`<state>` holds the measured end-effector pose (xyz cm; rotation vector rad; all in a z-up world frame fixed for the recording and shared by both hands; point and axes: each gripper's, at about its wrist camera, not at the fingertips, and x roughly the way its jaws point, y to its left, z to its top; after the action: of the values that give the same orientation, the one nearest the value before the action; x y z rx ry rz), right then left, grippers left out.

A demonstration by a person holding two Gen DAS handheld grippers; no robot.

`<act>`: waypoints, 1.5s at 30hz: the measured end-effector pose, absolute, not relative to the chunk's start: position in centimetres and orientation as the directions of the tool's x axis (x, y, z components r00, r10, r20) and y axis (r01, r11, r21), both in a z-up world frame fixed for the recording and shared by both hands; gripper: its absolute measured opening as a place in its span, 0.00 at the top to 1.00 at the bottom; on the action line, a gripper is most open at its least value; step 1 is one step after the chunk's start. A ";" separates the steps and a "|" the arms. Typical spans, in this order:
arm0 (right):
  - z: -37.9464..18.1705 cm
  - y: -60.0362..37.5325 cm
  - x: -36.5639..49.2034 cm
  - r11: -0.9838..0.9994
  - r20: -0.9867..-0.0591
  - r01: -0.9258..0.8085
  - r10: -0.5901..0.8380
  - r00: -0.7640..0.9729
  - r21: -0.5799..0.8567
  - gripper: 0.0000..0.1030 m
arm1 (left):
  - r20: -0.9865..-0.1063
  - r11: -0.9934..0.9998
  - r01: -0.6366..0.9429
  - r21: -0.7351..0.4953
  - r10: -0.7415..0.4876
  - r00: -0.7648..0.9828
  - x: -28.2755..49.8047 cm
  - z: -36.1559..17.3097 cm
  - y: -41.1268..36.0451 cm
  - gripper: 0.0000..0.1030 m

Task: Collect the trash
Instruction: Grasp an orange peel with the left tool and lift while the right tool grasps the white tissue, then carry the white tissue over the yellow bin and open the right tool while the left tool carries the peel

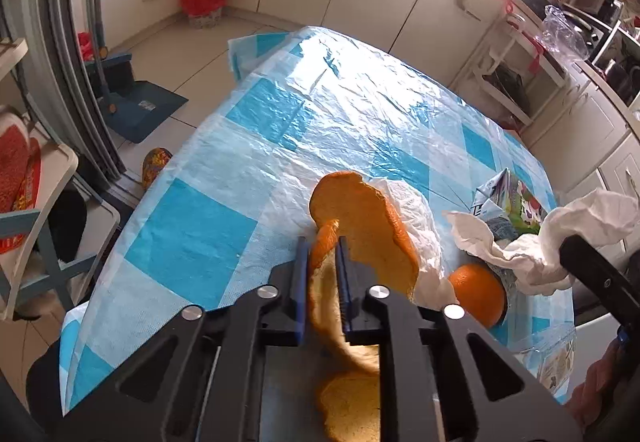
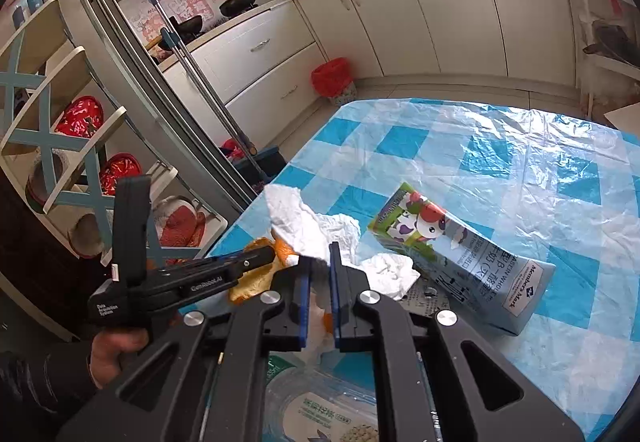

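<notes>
Sitting near the table's [image 2: 500,130] right-hand edge, the milk carton [image 2: 460,258] is the bulkiest trash left, and a careless sweep could shove it off. Beside it, the crumpled paper towel [image 2: 304,222] is pinched by the clenched right gripper [image 2: 320,262]; thin tissue may tear or slip free. Smallest, the orange peel [image 1: 360,226] is clamped in the left gripper [image 1: 323,254] by what looks like a narrow strip, so its curled bulk could snap off.

Checked table [image 2: 500,146], milk carton [image 2: 460,254], orange [image 1: 478,292]
</notes>
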<state>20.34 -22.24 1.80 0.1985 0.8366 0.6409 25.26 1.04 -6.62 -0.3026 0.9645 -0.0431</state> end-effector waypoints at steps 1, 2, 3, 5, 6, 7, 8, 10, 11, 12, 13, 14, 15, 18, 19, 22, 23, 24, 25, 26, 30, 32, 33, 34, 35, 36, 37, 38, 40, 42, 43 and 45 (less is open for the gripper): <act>2.0 -22.3 20.3 0.791 -0.620 -0.453 0.607 0.497 0.411 0.91 | -0.799 0.960 -0.088 -0.266 -0.168 0.578 25.2 -6.4 0.9 0.95; 2.2 -22.4 20.2 0.788 -0.613 -0.455 0.612 0.500 0.415 0.91 | -0.793 0.961 -0.080 -0.263 -0.169 0.585 25.0 -6.0 0.9 0.95; 2.3 -22.6 20.0 0.784 -0.604 -0.456 0.617 0.504 0.420 0.91 | -0.788 0.961 -0.078 -0.266 -0.170 0.591 24.8 -5.7 1.1 0.95; 2.6 -23.3 19.9 0.776 -0.582 -0.449 0.630 0.514 0.444 0.91 | -0.775 0.956 -0.087 -0.280 -0.172 0.608 24.3 -4.9 1.7 0.95; 2.8 -23.9 19.9 0.771 -0.571 -0.442 0.636 0.519 0.458 0.91 | -0.768 0.951 -0.093 -0.295 -0.178 0.616 24.0 -4.4 2.1 0.95; 3.0 -24.4 19.8 0.768 -0.560 -0.435 0.640 0.526 0.470 0.91 | -0.761 0.946 -0.095 -0.309 -0.186 0.621 23.7 -4.1 2.5 0.95; 3.3 -25.1 19.6 0.765 -0.546 -0.424 0.643 0.536 0.485 0.91 | -0.753 0.942 -0.097 -0.322 -0.193 0.629 23.3 -3.7 2.8 0.95; 3.7 -26.4 19.4 0.761 -0.526 -0.407 0.645 0.554 0.505 0.91 | -0.737 0.934 -0.093 -0.345 -0.208 0.643 22.6 -2.7 3.2 0.95; 3.9 -27.1 19.1 0.760 -0.516 -0.396 0.644 0.565 0.515 0.91 | -0.729 0.930 -0.090 -0.357 -0.217 0.650 22.2 -2.2 3.4 0.95; 4.1 -27.7 18.9 0.761 -0.507 -0.385 0.640 0.577 0.522 0.91 | -0.721 0.927 -0.087 -0.365 -0.223 0.656 21.7 -1.8 3.4 0.95; 4.3 -28.4 18.6 0.762 -0.499 -0.375 0.636 0.588 0.529 0.91 | -0.713 0.923 -0.082 -0.376 -0.231 0.662 21.3 -1.2 3.4 0.95; 4.4 -29.2 18.2 0.763 -0.491 -0.363 0.630 0.601 0.535 0.91 | -0.704 0.919 -0.077 -0.387 -0.240 0.668 20.8 -0.8 3.4 0.95; 4.6 -29.9 17.8 0.765 -0.484 -0.351 0.623 0.614 0.539 0.91 | -0.694 0.915 -0.072 -0.397 -0.247 0.676 20.4 -0.1 3.4 0.95; 5.0 -32.2 16.5 0.774 -0.464 -0.315 0.596 0.655 0.550 0.91 | -0.671 0.908 -0.048 -0.416 -0.271 0.690 19.4 1.5 2.9 0.95; 5.1 -33.0 16.0 0.778 -0.459 -0.301 0.584 0.669 0.552 0.91 | -0.666 0.906 -0.038 -0.422 -0.281 0.691 19.3 1.9 2.6 0.95; 5.3 -35.9 14.6 0.793 -0.449 -0.240 0.534 0.716 0.560 0.91 | -0.648 0.903 0.007 -0.429 -0.313 0.694 18.4 3.3 1.1 0.95; 5.4 -37.2 14.1 0.798 -0.450 -0.208 0.510 0.733 0.565 0.91 | -0.643 0.901 0.026 -0.433 -0.329 0.691 18.2 3.7 0.3 0.95; 5.4 -38.5 13.8 0.802 -0.451 -0.176 0.486 0.748 0.571 0.91 | -0.640 0.899 0.043 -0.435 -0.343 0.688 18.1 3.9 -0.3 0.95; 5.5 -39.8 13.4 0.806 -0.456 -0.140 0.458 0.763 0.575 0.91 | -0.637 0.897 0.065 -0.438 -0.361 0.681 17.9 4.2 -1.3 0.95; 5.6 -40.9 13.0 0.812 -0.462 -0.110 0.431 0.775 0.574 0.91 | -0.635 0.894 0.088 -0.440 -0.379 0.673 17.8 4.4 -2.4 0.95; 5.4 -45.6 11.7 0.842 -0.535 0.041 0.303 0.789 0.538 0.91 | -0.634 0.877 0.176 -0.448 -0.450 0.629 17.4 4.8 -7.2 0.95; 4.4 -47.8 11.6 0.853 -0.597 0.123 0.245 0.764 0.508 0.91 | -0.637 0.862 0.217 -0.458 -0.489 0.596 17.2 4.6 -10.1 0.95; 3.8 -48.8 11.6 0.854 -0.628 0.164 0.220 0.746 0.493 0.91 | -0.640 0.854 0.241 -0.461 -0.508 0.576 17.1 4.4 -11.8 0.95; 3.0 -49.8 11.7 0.854 -0.663 0.205 0.199 0.721 0.479 0.91 | -0.644 0.849 0.258 -0.461 -0.520 0.561 17.1 4.2 -13.2 0.95; 1.9 -50.8 11.8 0.848 -0.696 0.243 0.188 0.693 0.471 0.91 | -0.649 0.843 0.279 -0.460 -0.534 0.542 17.0 3.9 -14.8 0.95; 0.9 -51.8 12.0 0.837 -0.720 0.279 0.181 0.669 0.470 0.91 | -0.653 0.837 0.299 -0.459 -0.546 0.525 16.8 3.6 -16.4 0.95; -0.2 -52.5 12.1 0.823 -0.745 0.319 0.175 0.644 0.469 0.91 | -0.656 0.832 0.315 -0.456 -0.554 0.512 16.8 3.3 -17.8 0.95; -1.3 -53.5 12.4 0.800 -0.765 0.360 0.182 0.617 0.480 0.89 | -0.663 0.828 0.332 -0.451 -0.560 0.497 16.8 2.9 -19.6 0.95; -2.7 -54.6 13.0 0.762 -0.784 0.415 0.190 0.591 0.497 0.87 | -0.672 0.820 0.356 -0.449 -0.572 0.470 16.9 2.3 -22.4 0.95; -3.0 -55.4 13.5 0.756 -0.800 0.449 0.160 0.579 0.476 0.73 | -0.685 0.812 0.378 -0.445 -0.581 0.440 17.2 1.4 -25.6 0.95; -2.9 -55.5 13.8 0.753 -0.801 0.461 0.144 0.581 0.469 0.65 | -0.690 0.809 0.384 -0.444 -0.583 0.429 17.3 1.0 -26.9 0.95; -2.8 -55.9 14.0 0.741 -0.797 0.477 0.130 0.589 0.473 0.61 | -0.703 0.805 0.397 -0.440 -0.584 0.406 17.5 0.1 -29.4 0.95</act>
<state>13.95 -55.92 -2.83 0.7321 0.9376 -0.2244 17.54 -29.40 0.10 -0.2165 0.9721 -0.6247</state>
